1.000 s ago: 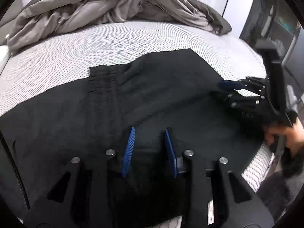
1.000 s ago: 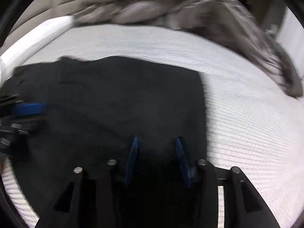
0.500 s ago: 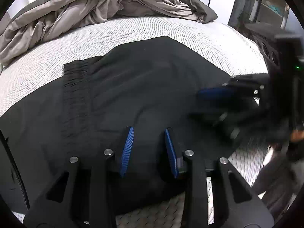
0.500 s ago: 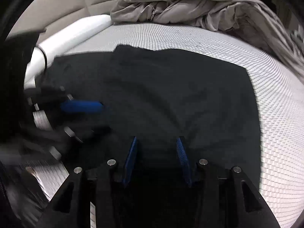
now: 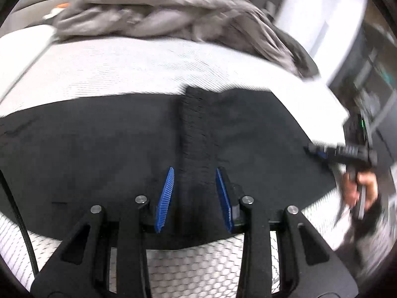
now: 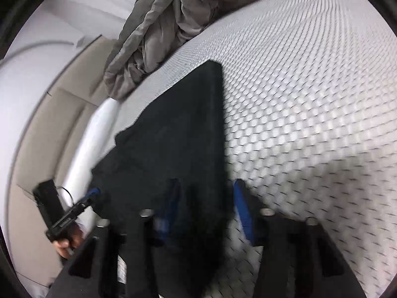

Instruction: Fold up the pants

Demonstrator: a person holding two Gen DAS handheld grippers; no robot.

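Observation:
Black pants [image 5: 104, 149] lie flat on the white mesh mattress [image 5: 124, 69], with the ribbed waistband [image 5: 196, 134] running toward me. My left gripper [image 5: 194, 193] is open, its blue pads either side of the waistband near the front edge. In the right wrist view the pants [image 6: 178, 134] stretch away to a far corner. My right gripper [image 6: 206, 206] is open over the pants' right edge. It also shows in the left wrist view [image 5: 320, 150] at the pants' right end. The left gripper shows in the right wrist view [image 6: 93, 193] at the left.
A crumpled grey duvet [image 5: 173, 17] is heaped at the far side of the bed, also seen in the right wrist view [image 6: 161, 24]. A white bolster [image 6: 89, 154] and beige headboard [image 6: 37, 149] lie to the left. Shelving [image 5: 372, 74] stands beyond the bed's right edge.
Both grippers have moved apart along the pants' near edge. The left now straddles the waistband; the right has swung to the pants' right end. Both stay open.

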